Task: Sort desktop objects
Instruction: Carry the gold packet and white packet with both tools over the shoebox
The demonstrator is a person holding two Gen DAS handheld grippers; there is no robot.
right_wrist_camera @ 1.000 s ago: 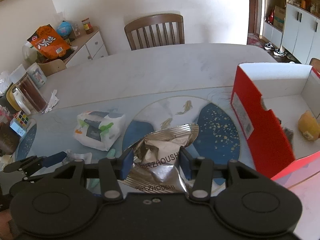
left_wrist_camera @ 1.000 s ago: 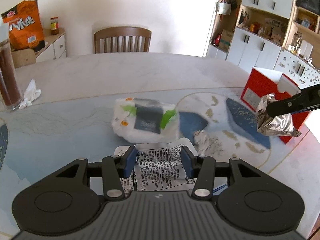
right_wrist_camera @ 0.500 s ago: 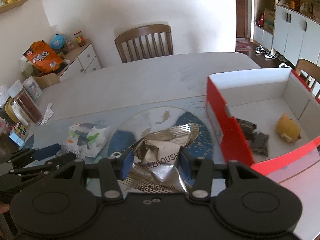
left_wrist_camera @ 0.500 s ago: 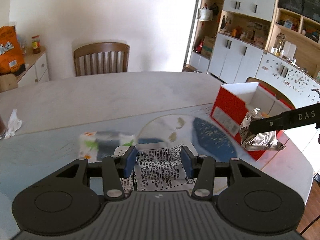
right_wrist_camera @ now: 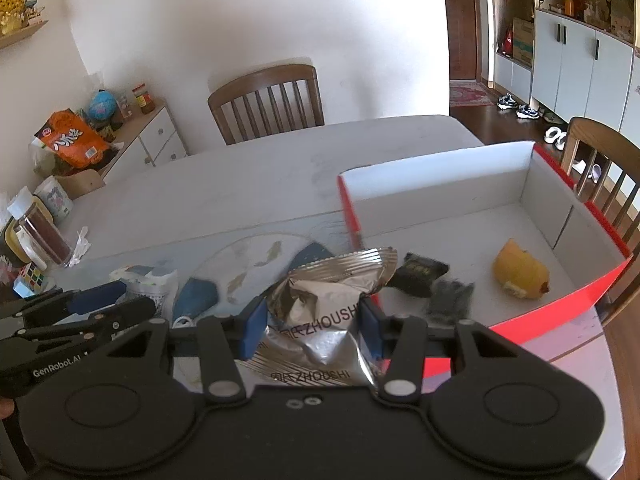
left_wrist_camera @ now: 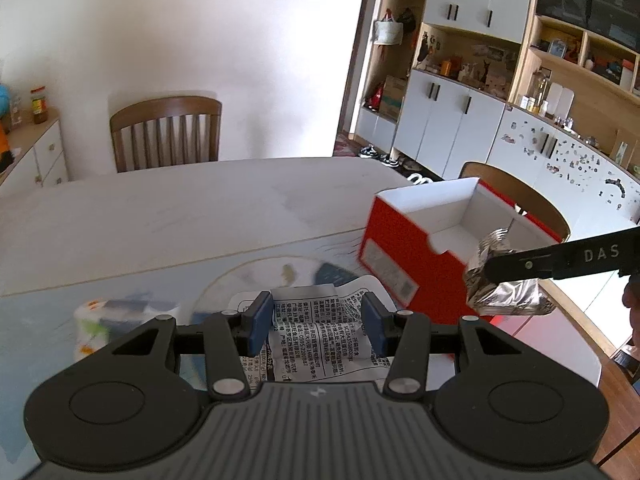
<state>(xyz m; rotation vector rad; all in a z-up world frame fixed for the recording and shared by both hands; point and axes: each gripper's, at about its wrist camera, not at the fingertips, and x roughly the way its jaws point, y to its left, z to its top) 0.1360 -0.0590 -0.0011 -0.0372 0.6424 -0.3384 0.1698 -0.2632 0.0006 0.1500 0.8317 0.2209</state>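
Note:
My left gripper is shut on a white printed wrapper, lifted above the table. My right gripper is shut on a crumpled silver foil packet, held at the near left corner of the red box; the left wrist view shows that packet beside the red box. Inside the white-lined box lie a yellow piece of food and dark wrappers. A white tissue pack with green and dark print lies on the blue mat; the right wrist view shows the tissue pack too.
Wooden chairs stand at the far side and behind the box. At the table's left are a dark jar, a puzzle cube and a crumpled tissue. A white cabinet holds an orange bag.
Both grippers rose and swung right toward the red box, each still holding its wrapper. The tissue pack slid to the left of the views and the box interior came into sight.

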